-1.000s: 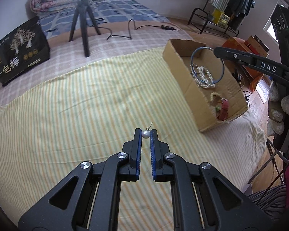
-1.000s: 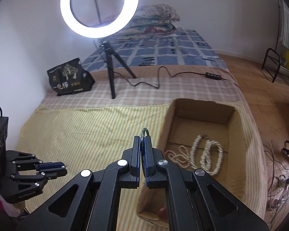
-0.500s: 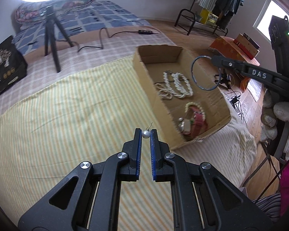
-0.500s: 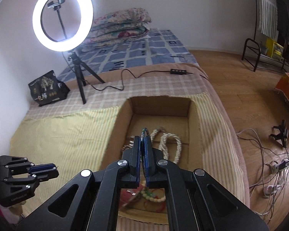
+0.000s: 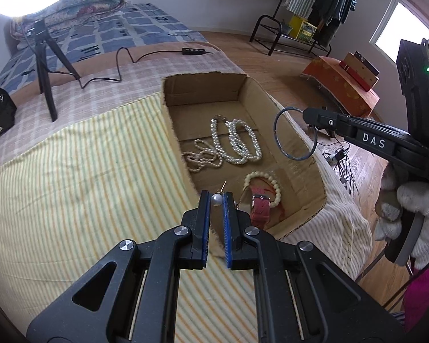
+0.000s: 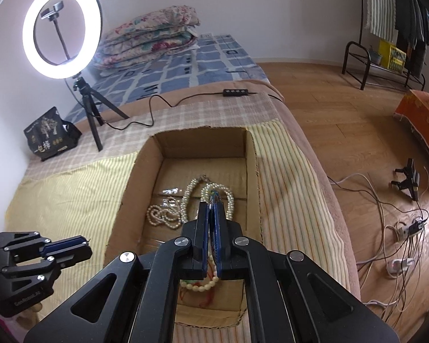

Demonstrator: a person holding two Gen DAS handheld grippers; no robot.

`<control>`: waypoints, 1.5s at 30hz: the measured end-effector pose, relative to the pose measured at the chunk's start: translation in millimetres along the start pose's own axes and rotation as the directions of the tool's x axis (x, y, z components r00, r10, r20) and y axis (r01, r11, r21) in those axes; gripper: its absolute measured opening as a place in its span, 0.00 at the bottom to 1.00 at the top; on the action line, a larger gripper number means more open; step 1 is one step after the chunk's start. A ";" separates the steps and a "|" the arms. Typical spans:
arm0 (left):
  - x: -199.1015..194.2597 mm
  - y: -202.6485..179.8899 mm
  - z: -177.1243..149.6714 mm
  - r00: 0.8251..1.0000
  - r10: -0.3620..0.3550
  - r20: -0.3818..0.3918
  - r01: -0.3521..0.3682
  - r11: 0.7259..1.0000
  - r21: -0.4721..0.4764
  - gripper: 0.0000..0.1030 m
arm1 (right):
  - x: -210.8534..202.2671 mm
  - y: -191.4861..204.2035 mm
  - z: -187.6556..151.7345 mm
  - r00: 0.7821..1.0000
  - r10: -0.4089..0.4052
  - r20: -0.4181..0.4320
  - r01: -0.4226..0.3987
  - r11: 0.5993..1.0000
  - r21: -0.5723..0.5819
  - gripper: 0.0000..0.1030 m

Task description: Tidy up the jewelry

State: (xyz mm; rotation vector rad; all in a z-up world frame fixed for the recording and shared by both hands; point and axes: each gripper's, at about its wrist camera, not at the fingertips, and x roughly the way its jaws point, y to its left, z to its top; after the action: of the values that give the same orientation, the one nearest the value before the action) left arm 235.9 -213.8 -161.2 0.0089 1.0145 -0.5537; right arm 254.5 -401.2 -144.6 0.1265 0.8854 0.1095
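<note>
Above the cardboard box (image 5: pixel 286 131) we hold two pieces. Left gripper (image 5: pixel 216 198): matte black frame, blue ribbed pads, jaws pinching a round glossy pearl earring (image 5: pixel 216 199) with a thin metal post sticking up; it sits over the box's near-left corner. Right gripper (image 6: pixel 213 204): jaws pressed together on a thin dark wire bangle (image 5: pixel 296 133), a plain hoop hanging over the box's right wall. From the right wrist view we see the bangle edge-on only, mostly hidden between the pads.

Box is raw corrugated board, open top, ragged cut edges, sitting on the bed's striped yellow-green cloth (image 5: pixel 85 177). Inside the box: looped white pearl strands (image 5: pixel 234 145) at mid-floor, a cream bead bracelet (image 5: pixel 271 183) and a pink strap (image 5: pixel 260 204) with a metal buckle at the near end. The left jaws partly cover the near-end pieces; we can't tell what the strap belongs to.

Beyond the box's far wall: ring light (image 6: pixel 61 30) on a black tripod, cut off at the frame edge in the left wrist view. A hand in a white fuzzy glove (image 5: pixel 409 214) grips the right handle.
</note>
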 end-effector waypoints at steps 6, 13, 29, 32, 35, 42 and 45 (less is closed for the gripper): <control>11.4 -8.2 -0.7 1.000 0.007 -0.011 -0.006 1.000 0.026 0.06 | 8.6 -6.1 -3.4 1.000 -0.015 -0.024 0.015 1.000 0.007 0.02; 14.5 -6.4 -0.1 1.000 0.011 -0.012 -0.010 1.000 0.026 0.06 | 12.2 -7.0 -3.3 0.999 -0.020 -0.029 0.020 1.000 0.011 0.02; 6.1 -11.5 -1.7 1.000 0.018 0.000 -0.018 0.999 0.042 0.32 | 9.4 -3.7 -1.2 0.998 -0.053 -0.016 0.053 0.998 0.020 0.41; 0.4 -12.3 -2.2 1.000 0.024 0.011 -0.025 0.999 0.044 0.32 | 5.3 -3.5 -0.5 0.998 -0.065 -0.002 0.065 0.997 0.030 0.52; -5.9 -14.4 -4.1 0.999 0.030 0.023 -0.031 0.998 0.051 0.32 | 1.3 -0.5 0.6 0.997 -0.076 0.006 0.076 0.997 0.023 0.54; -31.1 -17.5 -12.1 0.997 0.046 0.069 -0.051 0.996 0.069 0.41 | -16.1 10.4 2.1 0.994 -0.098 0.046 0.098 0.995 0.008 0.62; -42.8 -16.3 -14.0 0.995 0.050 0.091 -0.056 0.996 0.070 0.41 | -25.3 17.7 1.4 0.993 -0.104 0.062 0.104 0.995 -0.002 0.64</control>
State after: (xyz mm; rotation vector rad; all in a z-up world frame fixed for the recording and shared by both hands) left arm 200.2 -205.7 -130.3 0.0750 0.9047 -0.5378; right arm 238.9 -387.5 -121.7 0.0780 0.8283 0.0106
